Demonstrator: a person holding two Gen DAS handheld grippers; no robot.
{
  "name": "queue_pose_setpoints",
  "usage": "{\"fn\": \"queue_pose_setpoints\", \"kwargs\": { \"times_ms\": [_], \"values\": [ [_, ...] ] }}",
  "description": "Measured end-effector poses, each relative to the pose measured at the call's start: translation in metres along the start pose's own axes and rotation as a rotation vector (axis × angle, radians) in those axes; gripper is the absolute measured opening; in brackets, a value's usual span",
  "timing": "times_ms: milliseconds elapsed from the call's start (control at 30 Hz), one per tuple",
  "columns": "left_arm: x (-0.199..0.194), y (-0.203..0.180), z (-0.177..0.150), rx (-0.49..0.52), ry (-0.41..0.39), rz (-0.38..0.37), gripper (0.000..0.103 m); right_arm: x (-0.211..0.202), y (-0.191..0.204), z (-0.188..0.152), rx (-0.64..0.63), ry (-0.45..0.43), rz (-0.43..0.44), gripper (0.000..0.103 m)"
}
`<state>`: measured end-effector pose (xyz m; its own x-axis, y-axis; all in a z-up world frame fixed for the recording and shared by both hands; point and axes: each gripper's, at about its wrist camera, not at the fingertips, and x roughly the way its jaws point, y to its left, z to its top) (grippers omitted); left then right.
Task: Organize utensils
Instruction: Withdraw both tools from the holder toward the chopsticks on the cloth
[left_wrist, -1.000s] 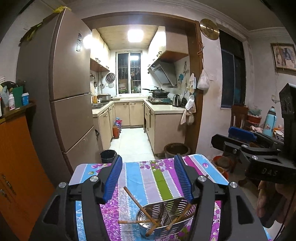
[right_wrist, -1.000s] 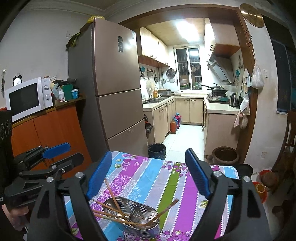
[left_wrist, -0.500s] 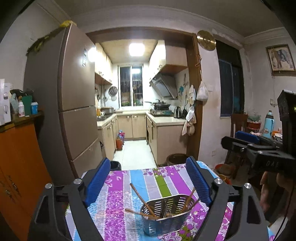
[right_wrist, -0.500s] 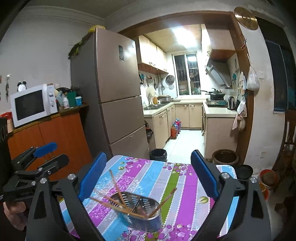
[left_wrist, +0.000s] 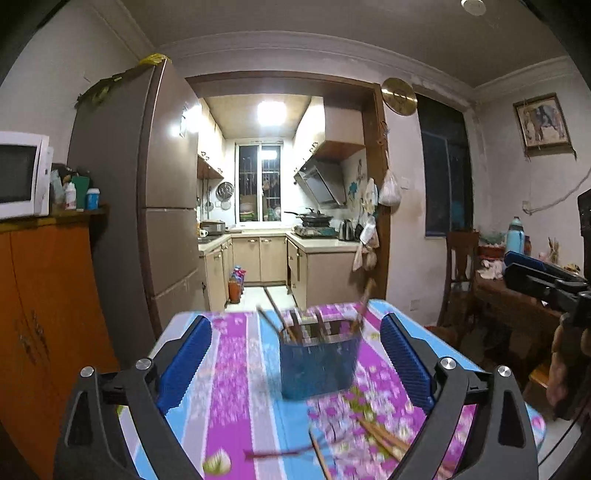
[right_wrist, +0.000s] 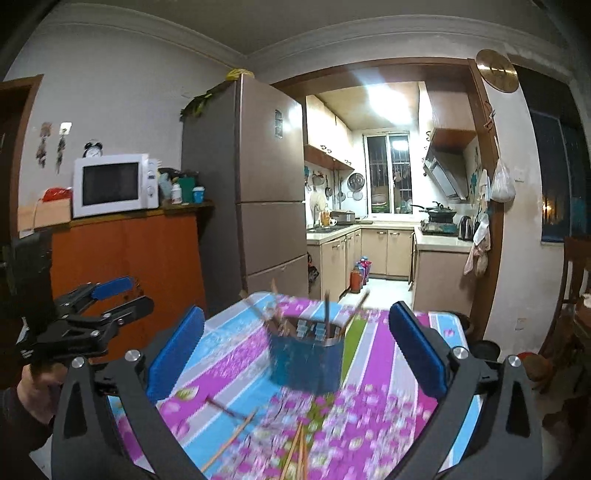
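Our left gripper (left_wrist: 295, 363) and right gripper (right_wrist: 295, 350) had just spread wide, empty; the utensil holder (left_wrist: 319, 360) stood beyond, loose chopsticks (right_wrist: 295, 452) nearer.

We recorded the setting as a lived-in home: a dining corner opening through a wood-framed doorway (left_wrist: 376, 192) into a narrow galley kitchen. A tall brown refrigerator (right_wrist: 255, 192) stood beside the doorway, next to an orange cabinet (right_wrist: 147, 266) bearing a white microwave (right_wrist: 114, 184). Within the kitchen we noted beige base cabinets (right_wrist: 388, 251), a range hood (left_wrist: 321, 181), a wok on a stove (right_wrist: 437, 212), a kettle (right_wrist: 465, 227) and a barred window (left_wrist: 262, 181). A floral striped tablecloth (left_wrist: 236, 369) covered the table; a framed picture (left_wrist: 543, 122) hung on the wall.
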<state>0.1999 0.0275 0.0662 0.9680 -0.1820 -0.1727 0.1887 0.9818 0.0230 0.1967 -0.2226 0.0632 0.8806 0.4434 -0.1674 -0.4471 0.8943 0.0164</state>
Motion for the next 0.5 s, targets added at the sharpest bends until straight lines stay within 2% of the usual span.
{"fn": "queue_pose_setpoints", "kwargs": {
  "times_ms": [200,267,333,433,500],
  "values": [
    [-0.020,-0.016,-0.062,0.026,0.070,-0.030,0.093,-0.031,0.019,-0.062,-0.018,0.040,-0.017,0.095],
    [-0.022,-0.020,-0.083,0.030,0.101,-0.047,0.093,-0.039,0.025,-0.084,-0.017,0.060,-0.018,0.084],
    [-0.023,-0.024,-0.102,0.043,0.122,-0.053,0.093,-0.043,0.029,-0.103,-0.019,0.082,-0.020,0.062],
    [-0.025,-0.031,-0.136,0.047,0.165,-0.071,0.092,-0.045,0.031,-0.136,-0.013,0.136,-0.017,0.041],
    [-0.024,-0.034,-0.154,0.044,0.196,-0.086,0.088,-0.043,0.030,-0.160,0.004,0.177,-0.020,0.034]
  ]
}}
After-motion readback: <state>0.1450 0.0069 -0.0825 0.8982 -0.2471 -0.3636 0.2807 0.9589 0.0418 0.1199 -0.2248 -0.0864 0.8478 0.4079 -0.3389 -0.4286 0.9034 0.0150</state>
